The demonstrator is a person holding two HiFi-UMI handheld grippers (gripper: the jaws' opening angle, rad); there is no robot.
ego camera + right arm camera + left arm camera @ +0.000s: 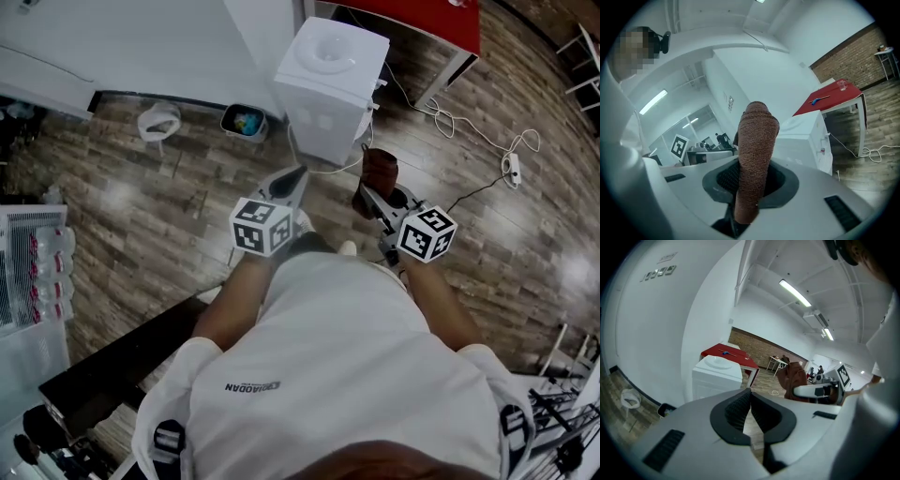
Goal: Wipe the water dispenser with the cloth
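The white water dispenser (328, 84) stands on the wood floor by the wall, ahead of both grippers; it also shows in the left gripper view as the dispenser (717, 376) and in the right gripper view as the dispenser (808, 136). My right gripper (368, 195) is shut on a folded brown cloth (381, 170), held a short way in front of the dispenser's right side. The cloth (757, 136) sticks up from between the jaws. My left gripper (297, 175) is shut with nothing in it, its pads meeting at the tips (750, 391), just short of the dispenser's front.
A red table (422, 19) stands behind the dispenser. A cable and power strip (511, 167) lie on the floor to the right. A small bin (246, 120) and a white stand (159, 122) sit left of the dispenser. A bottle rack (33, 272) is at far left.
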